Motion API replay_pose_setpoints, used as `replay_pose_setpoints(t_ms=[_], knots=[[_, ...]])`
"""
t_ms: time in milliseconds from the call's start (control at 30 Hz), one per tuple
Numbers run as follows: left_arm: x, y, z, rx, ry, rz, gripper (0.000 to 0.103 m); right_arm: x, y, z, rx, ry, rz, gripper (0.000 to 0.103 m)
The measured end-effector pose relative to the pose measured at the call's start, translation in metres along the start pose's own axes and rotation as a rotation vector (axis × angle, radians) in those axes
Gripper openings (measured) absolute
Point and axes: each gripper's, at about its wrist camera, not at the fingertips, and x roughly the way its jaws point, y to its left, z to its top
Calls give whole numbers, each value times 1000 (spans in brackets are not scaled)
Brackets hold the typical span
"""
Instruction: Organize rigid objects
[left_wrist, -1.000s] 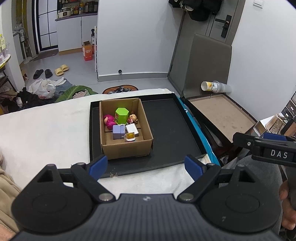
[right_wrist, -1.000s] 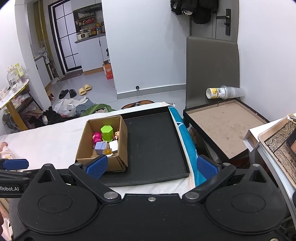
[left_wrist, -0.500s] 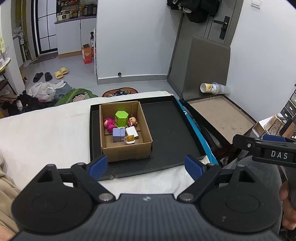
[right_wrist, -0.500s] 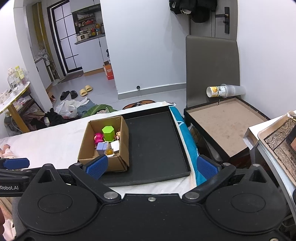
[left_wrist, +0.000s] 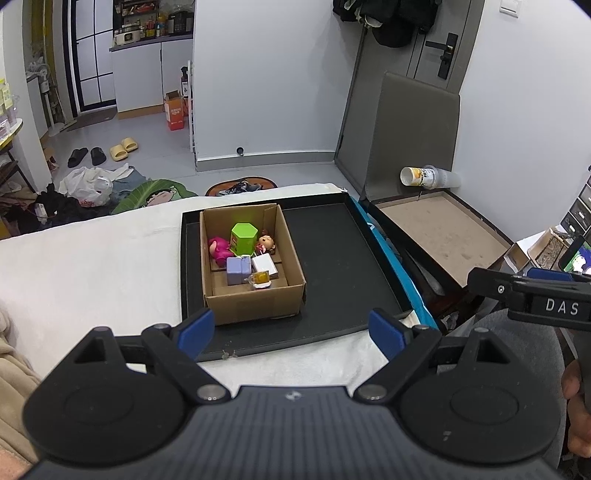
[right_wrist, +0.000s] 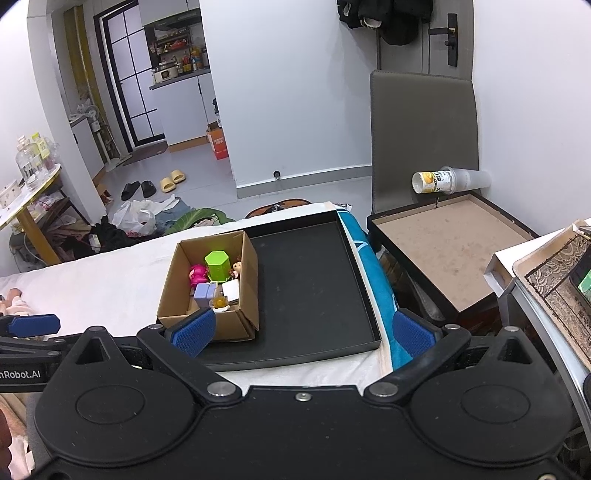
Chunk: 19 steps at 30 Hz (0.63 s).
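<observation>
A cardboard box (left_wrist: 255, 302) (right_wrist: 173, 291) stands at the left of a black tray (left_wrist: 340, 266) (right_wrist: 310, 291) on a white-covered surface. In the box lie a green hexagonal container (left_wrist: 243, 238) (right_wrist: 218, 265), a pink toy (left_wrist: 218, 251), a small doll (left_wrist: 266, 242), a lilac block (left_wrist: 238, 270) (right_wrist: 205, 294), a white block (left_wrist: 264, 265) and a small yellow-topped piece (left_wrist: 261, 278). My left gripper (left_wrist: 291, 332) is open and empty, short of the tray's near edge. My right gripper (right_wrist: 301, 330) is open and empty, over the tray's near edge.
A second tray with a brown inside (right_wrist: 443, 251) stands to the right, with a paper cup (right_wrist: 436, 181) lying at its far rim. A grey panel (right_wrist: 421, 136) leans on the wall. A blue strip (right_wrist: 365, 258) runs along the black tray's right side. Clutter lies on the floor beyond.
Both views have pulled back and risen slightly, so the box and tray look a little farther off. Both grippers stay open and empty.
</observation>
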Motion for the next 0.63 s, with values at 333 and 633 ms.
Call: replay_pose_setpoints(t_ms=[333, 633], knots=[[0, -1, -1, 3, -1, -10, 90, -2, -2, 0, 4, 6, -3, 103], [-2, 1, -1, -10, -6, -2, 90, -1, -2, -1, 8, 9, -5, 103]])
